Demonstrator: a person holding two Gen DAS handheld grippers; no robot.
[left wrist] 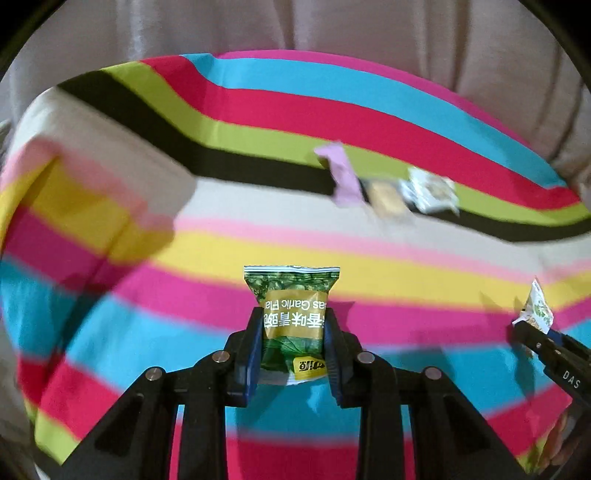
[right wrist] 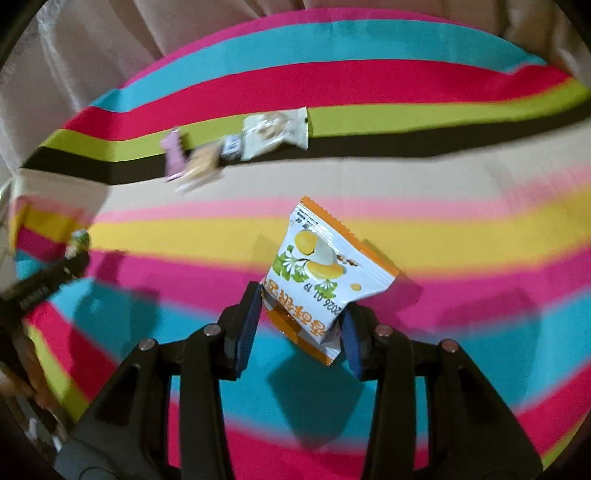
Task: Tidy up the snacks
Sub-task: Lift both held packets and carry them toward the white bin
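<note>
Gripping a green packet of garlic-flavoured snack, the left gripper has its blue-padded fingers pressed against both sides of the pack, which stands upright between them above the striped cloth that covers the surface. The right gripper holds a white and orange packet the same way; that pack tilts toward 1 o'clock, its lower end caught between the fingers.

In the left wrist view, the right gripper shows at 3 o'clock with its packet's white corner sticking up. In the right wrist view, the left gripper appears at 9 o'clock, blurred.

Farther off on the cloth, along the black and lime stripes, lies a small cluster of snacks: a pink wrapper, a tan biscuit pack touching it, and a white pouch just beside that. From the left wrist the cluster sits at about 1 o'clock; from the right wrist, at about 11 o'clock. Pale curtain folds hang beyond the cloth's far edge.
</note>
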